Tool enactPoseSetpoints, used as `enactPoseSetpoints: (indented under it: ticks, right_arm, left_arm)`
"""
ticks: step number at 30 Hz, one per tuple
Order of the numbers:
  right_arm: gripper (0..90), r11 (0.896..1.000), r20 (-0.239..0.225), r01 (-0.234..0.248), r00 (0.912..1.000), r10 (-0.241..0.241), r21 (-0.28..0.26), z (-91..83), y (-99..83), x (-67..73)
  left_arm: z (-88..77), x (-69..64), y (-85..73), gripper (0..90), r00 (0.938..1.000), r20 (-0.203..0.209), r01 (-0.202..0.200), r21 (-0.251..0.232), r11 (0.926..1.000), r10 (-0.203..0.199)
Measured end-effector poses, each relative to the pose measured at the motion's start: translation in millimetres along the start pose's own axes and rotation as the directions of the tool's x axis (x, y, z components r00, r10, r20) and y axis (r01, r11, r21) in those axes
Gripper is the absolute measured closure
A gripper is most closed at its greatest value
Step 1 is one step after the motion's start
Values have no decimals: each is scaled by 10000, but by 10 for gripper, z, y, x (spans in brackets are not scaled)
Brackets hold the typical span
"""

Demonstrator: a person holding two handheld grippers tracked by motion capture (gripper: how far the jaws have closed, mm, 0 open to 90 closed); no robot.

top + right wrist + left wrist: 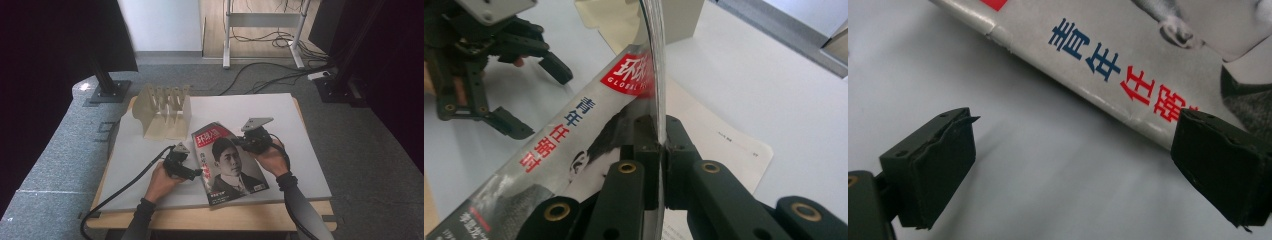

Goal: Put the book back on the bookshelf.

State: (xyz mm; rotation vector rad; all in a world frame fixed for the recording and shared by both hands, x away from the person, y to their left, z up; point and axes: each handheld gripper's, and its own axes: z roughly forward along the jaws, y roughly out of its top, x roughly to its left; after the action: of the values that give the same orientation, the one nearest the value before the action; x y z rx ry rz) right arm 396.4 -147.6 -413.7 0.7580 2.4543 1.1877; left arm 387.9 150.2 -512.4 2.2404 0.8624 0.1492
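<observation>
A magazine (227, 160) with a portrait cover and a red title block lies slanted on the white table (280, 107). My right gripper (239, 141) is shut on the magazine's right edge; in the right gripper view the gripper (663, 145) pinches a raised, curved sheaf of cover and pages (574, 130), and a white inner page (719, 145) lies flat beneath. My left gripper (197, 172) stands open at the magazine's left edge. In the left gripper view its jaws stand wide apart (1075, 145) just short of the spine (1128, 65), with nothing between them.
A pale wooden slotted rack (165, 112) stands at the back left of the table, just beyond the magazine's top. Cables and black stand feet (107, 92) lie on the grey floor behind. The table's right half is bare white surface.
</observation>
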Motion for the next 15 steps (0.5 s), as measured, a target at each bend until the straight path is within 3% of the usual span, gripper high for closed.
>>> enactPoseSetpoints:
  ticks: [1,3,6,7,10,15]
  right_arm:
    - [861,9999,-20,59,10000,-59,-100,-58,30,14]
    - [861,9998,-2,128,9999,-128,-159,-102,56,30]
    - [861,9994,-29,211,9998,-212,-289,-156,82,48]
    - [861,9992,-27,212,9998,-213,-328,-166,85,50]
    - [861,9988,-110,263,9996,-267,-423,-192,86,53]
    - [861,9981,-164,222,9996,-232,-568,-215,81,36]
  left_arm:
    - [-4,-32,73,53,9989,234,-408,105,9991,405]
    - [15,-78,159,74,9958,460,-799,250,9965,787]
    - [69,-117,239,81,9929,657,-1027,602,9929,988]
    - [129,-108,275,78,9907,996,-1023,959,9901,927]
    - [184,-53,294,84,9838,1694,-717,744,9946,583]
    - [133,-41,334,181,9852,1612,-630,274,9976,578]
